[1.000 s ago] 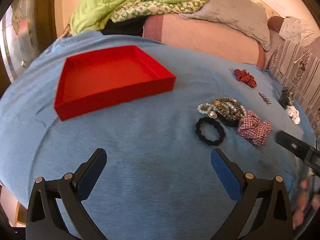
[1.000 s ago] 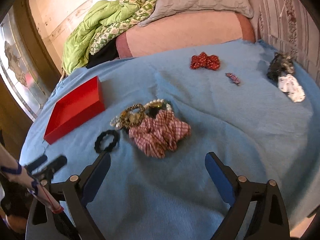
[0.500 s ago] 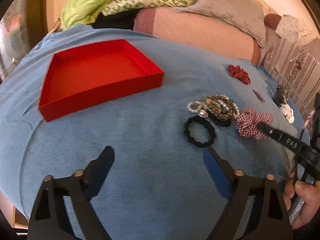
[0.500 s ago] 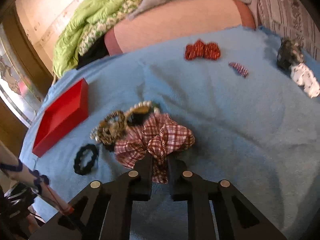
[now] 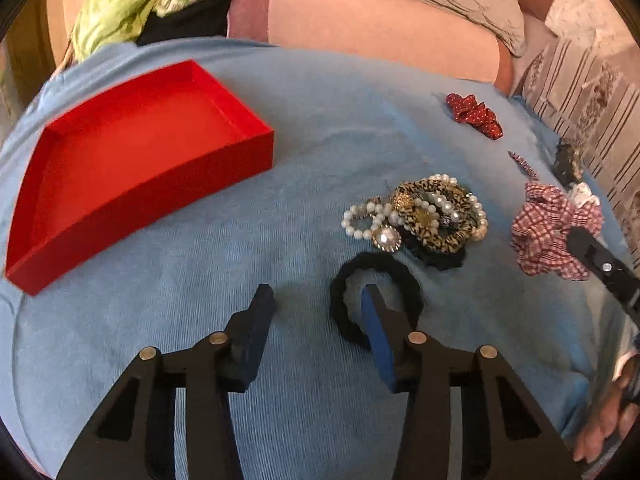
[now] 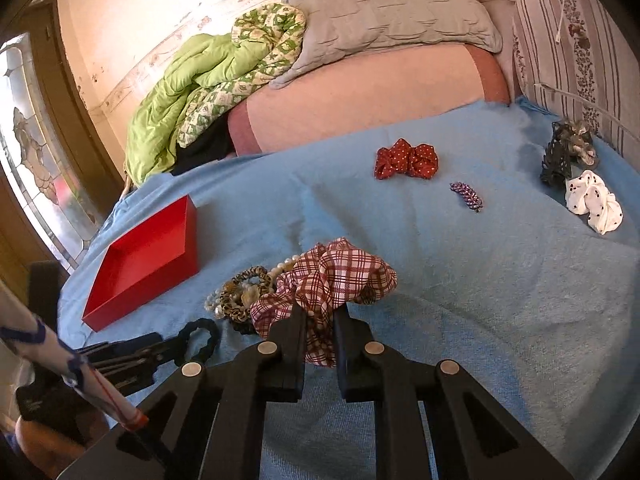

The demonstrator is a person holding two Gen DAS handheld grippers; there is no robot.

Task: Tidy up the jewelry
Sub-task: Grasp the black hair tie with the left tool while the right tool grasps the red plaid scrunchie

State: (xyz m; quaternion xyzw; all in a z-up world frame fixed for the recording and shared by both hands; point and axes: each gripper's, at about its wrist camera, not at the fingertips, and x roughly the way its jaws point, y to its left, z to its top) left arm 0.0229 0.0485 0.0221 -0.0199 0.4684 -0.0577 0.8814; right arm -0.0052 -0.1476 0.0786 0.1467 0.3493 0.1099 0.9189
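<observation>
The right gripper (image 6: 320, 320) was clamped on the near edge of the plaid scrunchie (image 6: 332, 280), its jaws nearly together with folds of fabric bunched between them. The scrunchie appeared raised at the pinched side; whether it was wholly off the blue blanket (image 6: 500, 300) could not be determined. Just beside it lay the pile of pearl and leopard-print bands (image 6: 244, 292).

The left gripper (image 5: 316, 300) stood partly apart, low over the blanket. Its right finger sat inside the ring of the black hair tie (image 5: 376, 300); its left finger was outside the ring, so one side of the loop lay between the pads. No contact was confirmed.

The red box (image 5: 132, 160) lay empty, well apart on the left side, and was judged the destination.

Recommended procedure:
1. Lift the scrunchie straight up before moving sideways, so trailing fabric does not drag the adjacent bands.
2. Close the left jaws on the tie's band only, keeping the pads off the blanket to avoid pinching its pile.
3. Carry each item over the box wall and release low inside.

A loose fabric grip was judged the main slip risk.
</observation>
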